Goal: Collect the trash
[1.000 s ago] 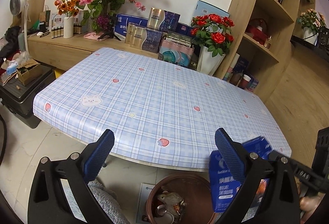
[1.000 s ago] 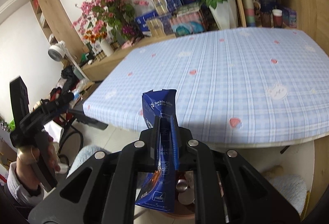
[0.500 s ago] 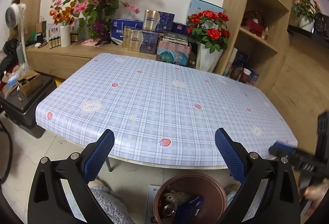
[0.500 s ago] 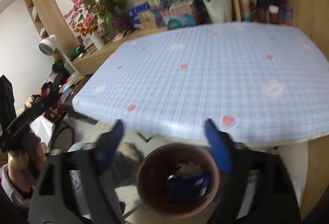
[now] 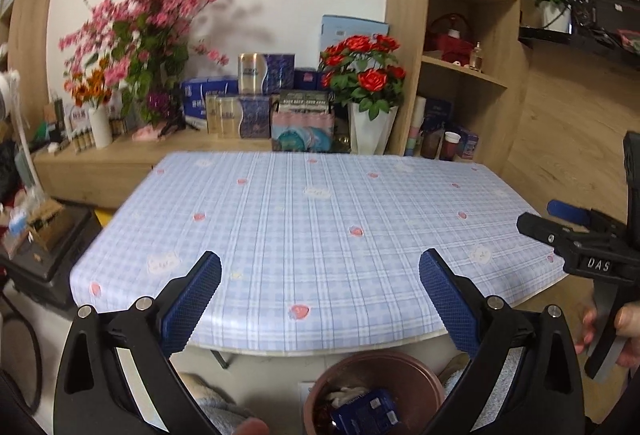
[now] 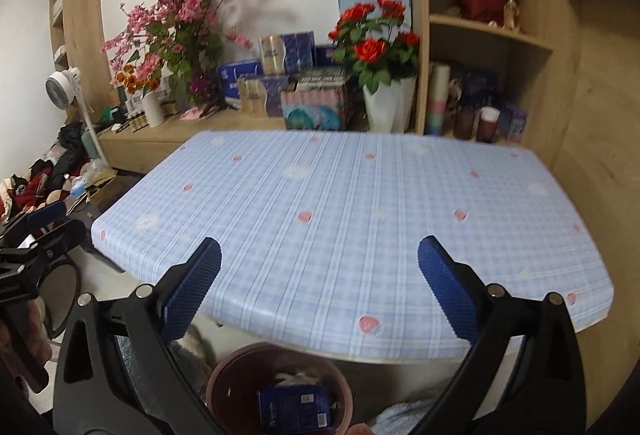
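Note:
A blue snack bag (image 5: 366, 411) lies in the brown waste bin (image 5: 420, 371) on the floor, just in front of the table's near edge. In the right wrist view the same bag (image 6: 294, 407) rests on other trash inside the bin (image 6: 240, 359). My right gripper (image 6: 320, 255) hangs above the bin; its jaws are opening wide with nothing between them. It also shows at the right edge of the left wrist view as the right gripper (image 5: 576, 235), held by a hand. My left gripper (image 5: 320, 267) is open and empty above the bin.
The table (image 5: 320, 215) has a blue plaid cloth with nothing on it. Behind it stand boxes, a white vase of red roses (image 5: 370, 75) and pink blossoms (image 5: 160, 7). Wooden shelves (image 5: 468, 55) rise at the right. Boxes and clutter (image 6: 48, 187) lie on the floor at the left.
My right gripper opened and let the blue bag fall into the bin. Both grippers have risen, so the table sits lower in each view.

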Motion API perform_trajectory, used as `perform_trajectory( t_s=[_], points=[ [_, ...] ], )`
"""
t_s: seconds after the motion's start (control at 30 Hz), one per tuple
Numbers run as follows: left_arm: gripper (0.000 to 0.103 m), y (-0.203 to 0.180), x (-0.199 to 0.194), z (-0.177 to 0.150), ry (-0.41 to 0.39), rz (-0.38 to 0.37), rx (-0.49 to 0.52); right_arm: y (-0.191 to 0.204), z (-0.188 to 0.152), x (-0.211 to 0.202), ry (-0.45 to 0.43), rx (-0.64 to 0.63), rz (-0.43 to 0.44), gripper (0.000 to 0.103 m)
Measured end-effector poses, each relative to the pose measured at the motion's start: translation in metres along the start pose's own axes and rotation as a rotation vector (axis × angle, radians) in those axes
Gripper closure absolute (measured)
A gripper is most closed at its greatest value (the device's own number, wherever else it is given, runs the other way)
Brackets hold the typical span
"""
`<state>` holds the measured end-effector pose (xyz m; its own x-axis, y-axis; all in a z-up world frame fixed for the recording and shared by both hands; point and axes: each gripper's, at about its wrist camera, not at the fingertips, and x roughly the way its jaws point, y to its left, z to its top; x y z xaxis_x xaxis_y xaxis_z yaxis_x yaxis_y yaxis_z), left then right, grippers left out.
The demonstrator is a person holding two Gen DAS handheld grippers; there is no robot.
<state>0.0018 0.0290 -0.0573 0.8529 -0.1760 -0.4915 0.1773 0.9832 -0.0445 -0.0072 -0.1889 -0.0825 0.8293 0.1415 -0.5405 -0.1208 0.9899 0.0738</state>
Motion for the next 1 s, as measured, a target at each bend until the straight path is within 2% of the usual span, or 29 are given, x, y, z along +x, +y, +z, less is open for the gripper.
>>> perform_trajectory(
  t_s=[0.13, 0.43, 1.0],
  points=[
    [0.006, -0.010, -0.007, 0.016, -0.035, 0.031, 0.049, -0.004, 0.014, -0.011, -0.038, 0.002, -0.022, 0.006],
    [0.006, -0.022, -0.014, 0.043, -0.079, 0.050, 0.076, -0.015, 0.037, -0.032, -0.091, 0.005, -0.059, 0.006],
    [0.006, -0.027, -0.013, 0.047, -0.077, 0.066, 0.084, -0.020, 0.038, -0.036, -0.096, 0.014, -0.086, 0.006]
  ],
)
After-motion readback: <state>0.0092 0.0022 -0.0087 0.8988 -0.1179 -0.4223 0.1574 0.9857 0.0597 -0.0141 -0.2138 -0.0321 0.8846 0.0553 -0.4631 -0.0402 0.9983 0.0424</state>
